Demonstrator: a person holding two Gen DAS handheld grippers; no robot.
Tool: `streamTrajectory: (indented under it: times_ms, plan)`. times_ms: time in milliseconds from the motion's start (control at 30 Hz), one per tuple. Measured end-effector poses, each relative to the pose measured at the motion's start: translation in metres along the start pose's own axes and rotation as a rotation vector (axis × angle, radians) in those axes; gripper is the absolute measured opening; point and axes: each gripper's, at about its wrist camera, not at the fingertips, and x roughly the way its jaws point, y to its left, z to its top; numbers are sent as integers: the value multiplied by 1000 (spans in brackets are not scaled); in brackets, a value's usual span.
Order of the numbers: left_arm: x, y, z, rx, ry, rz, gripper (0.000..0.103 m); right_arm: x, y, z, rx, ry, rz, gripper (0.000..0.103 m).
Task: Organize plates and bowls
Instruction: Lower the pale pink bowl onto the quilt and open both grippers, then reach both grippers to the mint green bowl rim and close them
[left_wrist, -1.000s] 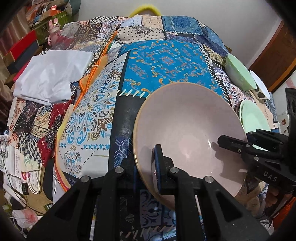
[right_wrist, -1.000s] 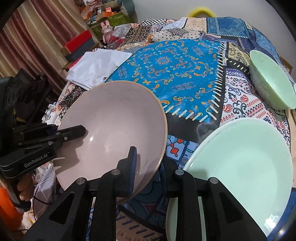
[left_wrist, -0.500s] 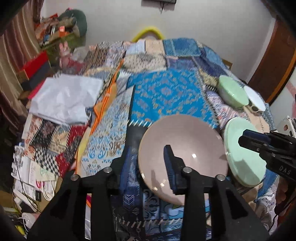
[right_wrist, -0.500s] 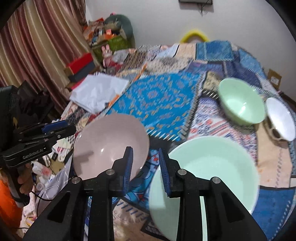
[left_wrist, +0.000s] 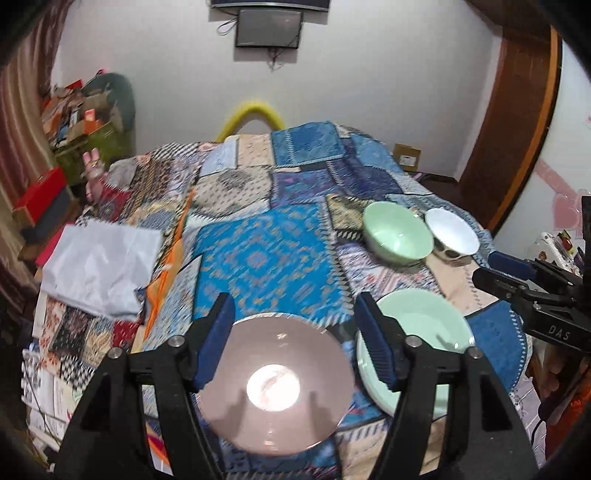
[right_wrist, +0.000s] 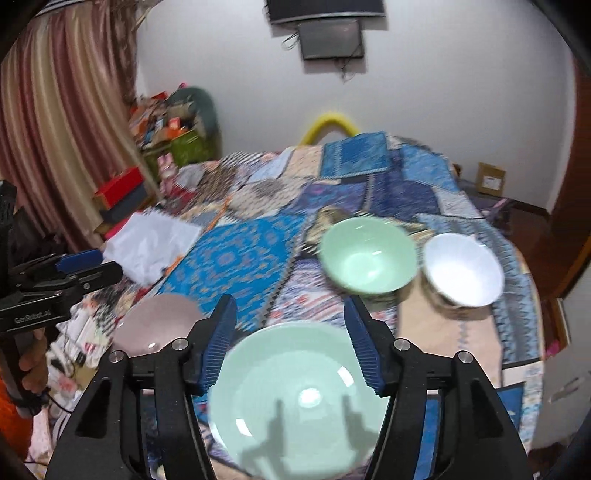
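Both tools are hovering empty above the bed (left_wrist: 266, 254): the left hand-held gripper (left_wrist: 295, 343) is gaping wide over the pink plate (left_wrist: 275, 384), the right hand-held gripper (right_wrist: 290, 343) likewise over the green plate (right_wrist: 295, 406). Both plates are lying side by side at the near edge. The green bowl (right_wrist: 367, 254) and white bowl (right_wrist: 461, 269) are sitting together toward the far right edge, so grouping looks nearly done, stacking possibly remaining.

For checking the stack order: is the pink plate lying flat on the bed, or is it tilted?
Flat. The pink plate lies face up on the quilt, below the open left hand-held gripper.
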Motion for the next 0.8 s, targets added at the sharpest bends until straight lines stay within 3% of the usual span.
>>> streamTrajectory:
  times_ms: [200, 300, 567, 800]
  plan:
    - [21, -25, 28, 0, 25, -46, 84, -1, -37, 9, 47, -27, -64, 58]
    - [34, -37, 41, 24, 22, -36, 87, 6, -54, 12, 68, -25, -88, 58]
    - [77, -63, 68, 72, 21, -16, 90, 49, -85, 10, 113, 37, -112, 58]
    - [130, -76, 74, 89, 76, -30, 91, 95, -107, -1, 175, 125, -82, 58]
